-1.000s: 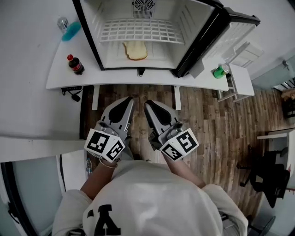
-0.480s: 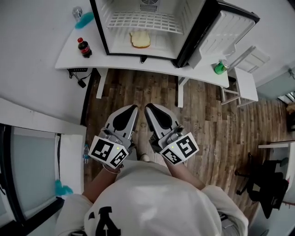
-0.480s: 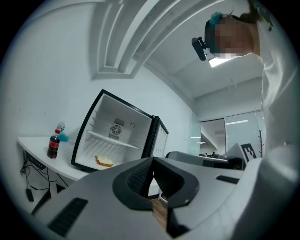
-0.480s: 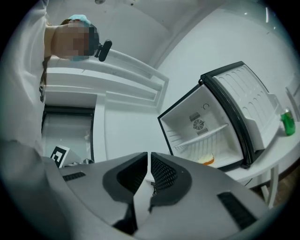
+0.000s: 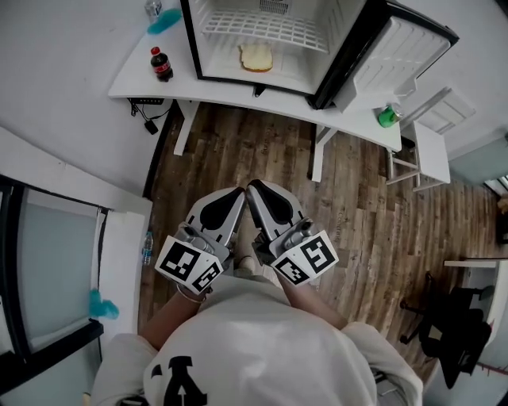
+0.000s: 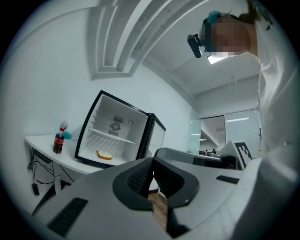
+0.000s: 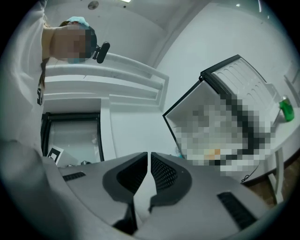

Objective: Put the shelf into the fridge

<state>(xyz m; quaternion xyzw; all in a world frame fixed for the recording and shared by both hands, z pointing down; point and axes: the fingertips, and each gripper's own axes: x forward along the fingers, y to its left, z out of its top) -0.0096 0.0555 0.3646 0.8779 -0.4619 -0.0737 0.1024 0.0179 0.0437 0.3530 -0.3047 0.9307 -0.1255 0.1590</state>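
The small black fridge [image 5: 274, 36] stands open on a white desk [image 5: 230, 86] at the top of the head view. A white wire shelf [image 5: 266, 28] lies across its inside, and a slice of bread [image 5: 256, 57] lies on the fridge floor below it. My left gripper [image 5: 236, 198] and right gripper [image 5: 255, 192] are held side by side close to my body, over the wooden floor and well short of the desk. Both are shut with nothing between the jaws. In the left gripper view the fridge [image 6: 115, 133] and shelf [image 6: 114, 137] show beyond the shut left gripper [image 6: 152, 169].
A cola bottle [image 5: 161, 63] and a blue item [image 5: 164, 20] stand left of the fridge; a green bottle [image 5: 386, 117] stands by the open door [image 5: 401, 55]. A white side stand [image 5: 429, 143], a black office chair [image 5: 456, 333] and a glass door [image 5: 48, 270] ring the floor.
The fridge and desk have slid up and away in the head view as I stepped back. Both grippers stayed shut and together near my body.
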